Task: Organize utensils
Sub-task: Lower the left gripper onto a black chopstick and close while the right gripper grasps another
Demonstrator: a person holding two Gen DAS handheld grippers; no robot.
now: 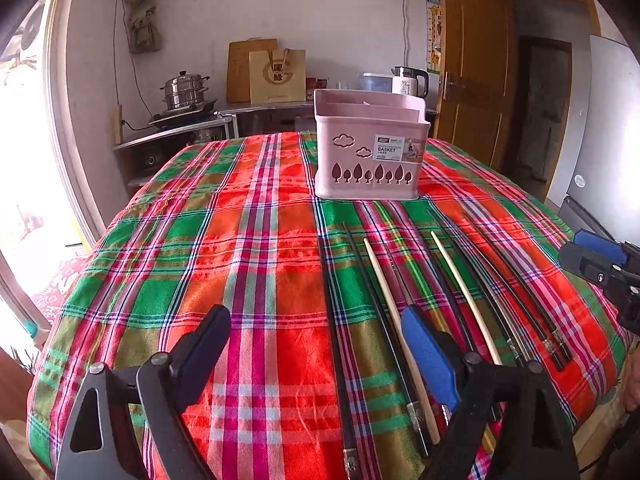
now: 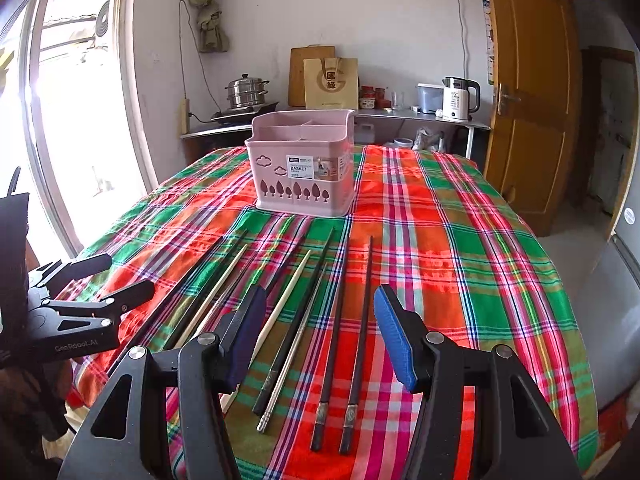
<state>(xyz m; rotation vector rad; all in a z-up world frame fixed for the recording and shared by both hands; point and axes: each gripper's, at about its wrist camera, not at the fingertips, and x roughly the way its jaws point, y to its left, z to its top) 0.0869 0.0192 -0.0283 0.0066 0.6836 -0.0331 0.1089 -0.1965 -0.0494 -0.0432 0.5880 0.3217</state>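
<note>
Several chopsticks lie side by side on the plaid tablecloth (image 1: 256,280): black ones (image 2: 362,316), pale wooden ones (image 2: 286,304) and a metal one (image 2: 296,344). A pink divided utensil basket (image 1: 368,148) stands upright at the far middle of the table; it also shows in the right wrist view (image 2: 306,164). My left gripper (image 1: 316,344) is open and empty, above the left end of the chopstick row. My right gripper (image 2: 320,324) is open and empty, above the black chopsticks on the right. Each gripper shows at the other view's edge.
The table's near edge lies just below both grippers. Behind the table a counter (image 2: 420,116) holds a steel steamer pot (image 2: 246,90), a paper bag (image 2: 331,82) and a white kettle (image 2: 458,98). A wooden door (image 2: 532,92) stands at the right.
</note>
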